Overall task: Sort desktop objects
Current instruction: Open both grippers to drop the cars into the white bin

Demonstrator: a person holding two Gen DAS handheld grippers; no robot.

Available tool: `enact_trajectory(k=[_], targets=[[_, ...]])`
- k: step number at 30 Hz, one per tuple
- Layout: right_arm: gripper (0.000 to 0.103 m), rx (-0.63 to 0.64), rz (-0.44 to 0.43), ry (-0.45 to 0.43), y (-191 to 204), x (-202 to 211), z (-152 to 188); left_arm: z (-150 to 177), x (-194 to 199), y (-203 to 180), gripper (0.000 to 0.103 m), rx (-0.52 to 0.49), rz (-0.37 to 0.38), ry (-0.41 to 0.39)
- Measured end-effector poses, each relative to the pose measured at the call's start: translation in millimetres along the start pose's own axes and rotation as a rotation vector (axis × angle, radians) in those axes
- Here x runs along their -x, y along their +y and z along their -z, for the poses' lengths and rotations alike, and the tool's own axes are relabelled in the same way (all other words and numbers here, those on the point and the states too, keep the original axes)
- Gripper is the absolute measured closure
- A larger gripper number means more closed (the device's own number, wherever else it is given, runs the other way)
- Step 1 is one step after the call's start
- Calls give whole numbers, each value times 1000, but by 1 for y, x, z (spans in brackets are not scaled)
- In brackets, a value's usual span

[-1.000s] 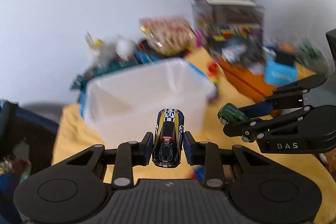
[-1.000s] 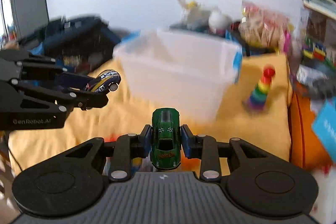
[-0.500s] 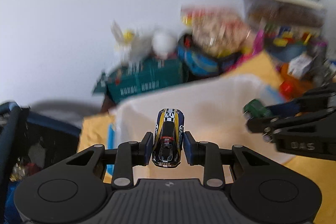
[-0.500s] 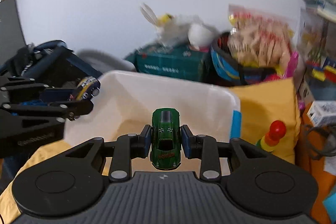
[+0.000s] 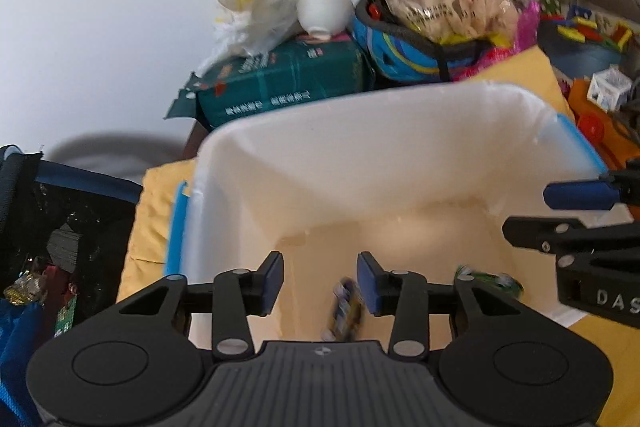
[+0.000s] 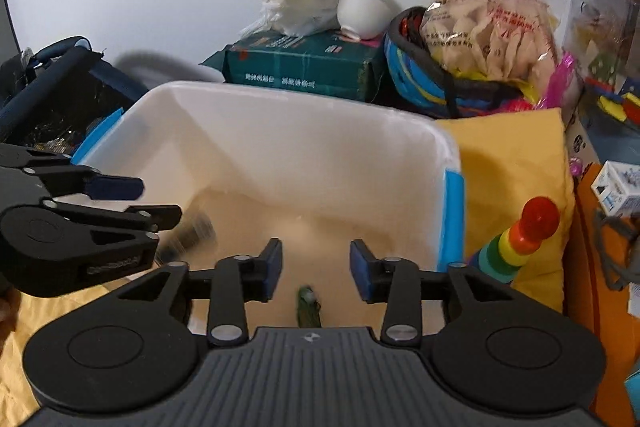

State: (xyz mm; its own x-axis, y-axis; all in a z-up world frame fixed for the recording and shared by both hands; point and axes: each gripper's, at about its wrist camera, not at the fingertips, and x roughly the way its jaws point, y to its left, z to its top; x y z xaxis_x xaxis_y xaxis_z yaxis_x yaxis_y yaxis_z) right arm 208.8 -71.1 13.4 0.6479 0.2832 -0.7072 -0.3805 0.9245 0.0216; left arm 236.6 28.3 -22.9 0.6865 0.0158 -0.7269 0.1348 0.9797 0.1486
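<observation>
Both grippers hover over a white plastic bin (image 5: 360,107) (image 6: 280,99) on a yellow cloth. My left gripper (image 5: 320,283) is opening its jaws, and the blue-and-yellow toy car (image 5: 346,307) drops free below them as a blur. My right gripper (image 6: 316,271) is opening as well, with the green toy car (image 6: 308,311) falling out beneath it. The left wrist view shows the right gripper (image 5: 536,213) at the right edge and the green car (image 5: 488,281) blurred low in the bin. In the right wrist view the left gripper (image 6: 150,201) sits at the left above the blurred blue-and-yellow car (image 6: 196,231).
Behind the bin lie a green box (image 6: 304,63), a white plastic bag (image 6: 308,3), a white bowl (image 6: 362,13), a blue helmet (image 6: 424,79) and a snack bag (image 6: 488,27). A rainbow stacking toy (image 6: 516,243) stands right of the bin. A dark bag (image 5: 68,227) sits left.
Both grippers moved forward over the bin, then spread their jaws. The two toy cars left the pads and are dropping into the bin.
</observation>
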Motion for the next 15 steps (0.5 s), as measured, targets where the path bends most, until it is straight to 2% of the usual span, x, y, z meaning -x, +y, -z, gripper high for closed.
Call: enact_trajectory(k=[7,11,15], targets=[[56,-21,7,-30,2,17,-1,0,39,7,50,9,-35,-83],[47,-25,-4,-80,10,45,9,20,71,8,42,39,-7,-127],[40,-3,-18,-107,20,73,29,54,98,3,42,34,10,-123]])
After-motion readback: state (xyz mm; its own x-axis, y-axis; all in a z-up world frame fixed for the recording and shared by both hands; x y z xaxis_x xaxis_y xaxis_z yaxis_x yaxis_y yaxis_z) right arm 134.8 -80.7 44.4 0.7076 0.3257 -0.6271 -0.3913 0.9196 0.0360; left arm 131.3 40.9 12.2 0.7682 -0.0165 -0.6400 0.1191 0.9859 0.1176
